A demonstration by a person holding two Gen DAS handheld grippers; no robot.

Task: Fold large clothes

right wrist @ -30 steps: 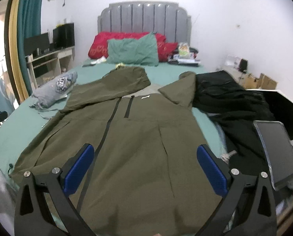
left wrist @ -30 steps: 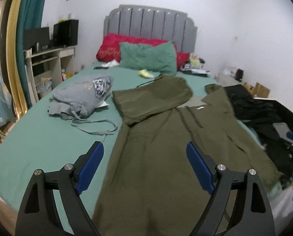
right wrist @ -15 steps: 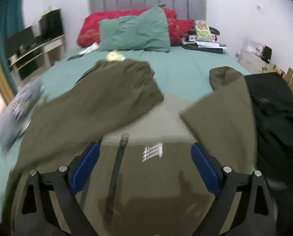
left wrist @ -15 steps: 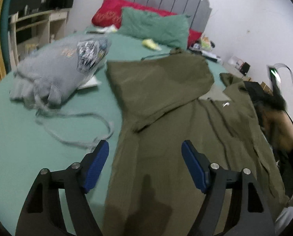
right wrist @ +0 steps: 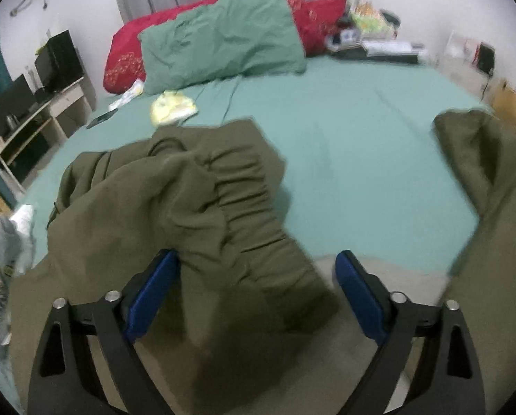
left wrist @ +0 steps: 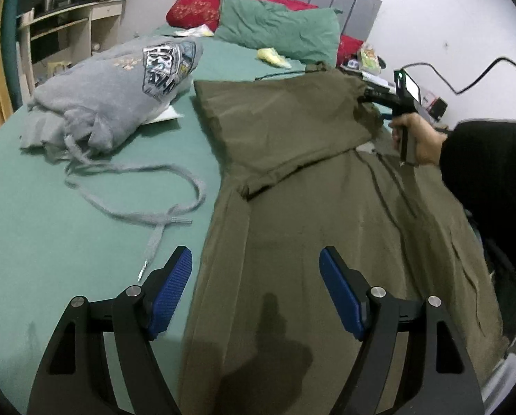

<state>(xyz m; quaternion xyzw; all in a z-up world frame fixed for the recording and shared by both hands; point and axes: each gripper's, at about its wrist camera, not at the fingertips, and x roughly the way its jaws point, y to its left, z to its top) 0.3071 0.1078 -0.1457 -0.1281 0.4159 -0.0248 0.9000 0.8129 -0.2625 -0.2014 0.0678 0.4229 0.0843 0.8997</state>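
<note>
Left wrist view: the olive-green jacket (left wrist: 327, 207) lies spread flat on the green bedsheet (left wrist: 50, 224), its left sleeve (left wrist: 278, 117) crossed over the chest as a first fold. The left gripper (left wrist: 256, 283) hovers over the near left edge of the jacket, jaws wide with nothing between the pads; it looks placed to pin or lift that side. Far right, the person's right hand (left wrist: 413, 138) holds the other gripper at the sleeve's cuff. To the left a crumpled grey hoodie (left wrist: 112, 93) lies apart from the jacket, but its drawstring (left wrist: 154, 207) trails close to the hem and could get caught in a fold.

Right wrist view: the right gripper (right wrist: 256, 290) straddles the gathered cuff end of the folded sleeve (right wrist: 230, 214). Its jaws have just been closing, yet a gap shows at each pad, so the cloth is between them and not pinched. The other sleeve (right wrist: 482, 173) lies far right. Beyond, a green pillow (right wrist: 223, 34) and a small yellow item (right wrist: 171, 109) lie clear of the jacket.
</note>
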